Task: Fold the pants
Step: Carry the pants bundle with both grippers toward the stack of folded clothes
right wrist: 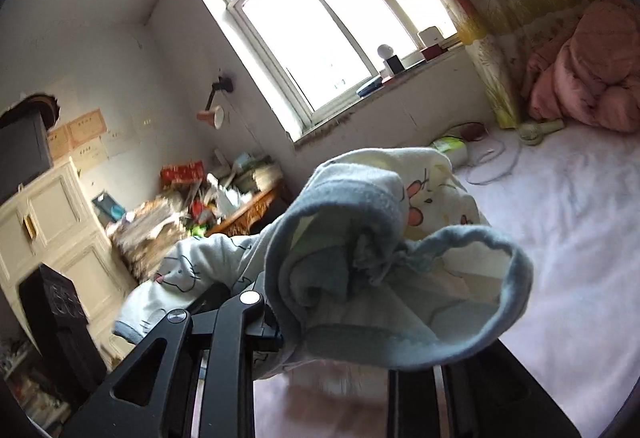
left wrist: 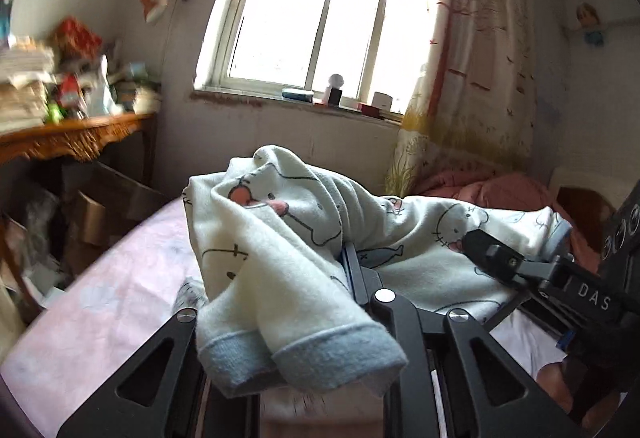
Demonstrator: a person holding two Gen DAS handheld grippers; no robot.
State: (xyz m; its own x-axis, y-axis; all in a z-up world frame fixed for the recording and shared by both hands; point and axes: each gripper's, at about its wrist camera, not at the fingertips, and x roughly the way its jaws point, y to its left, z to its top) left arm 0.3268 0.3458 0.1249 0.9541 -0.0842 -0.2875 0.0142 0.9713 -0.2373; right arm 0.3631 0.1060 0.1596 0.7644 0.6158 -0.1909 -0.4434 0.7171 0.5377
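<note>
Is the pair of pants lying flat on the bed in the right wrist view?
No: the pants hang bunched in the air from the right gripper, their blue waistband gaping open above the pink bed sheet.

Bright window, patterned curtain, cluttered wooden desk, pink-sheeted bed.

1. The pants are cream white with black-outlined cartoon cats, pink bows and grey-blue cuffs.
2. The bed sheet is pale pink.
3. The quilt is salmon pink.
4. The curtain is off-white with red trees and yellow grass.
5. The desk is orange-brown carved wood.
6. Both grippers, left and right, are black.
</note>
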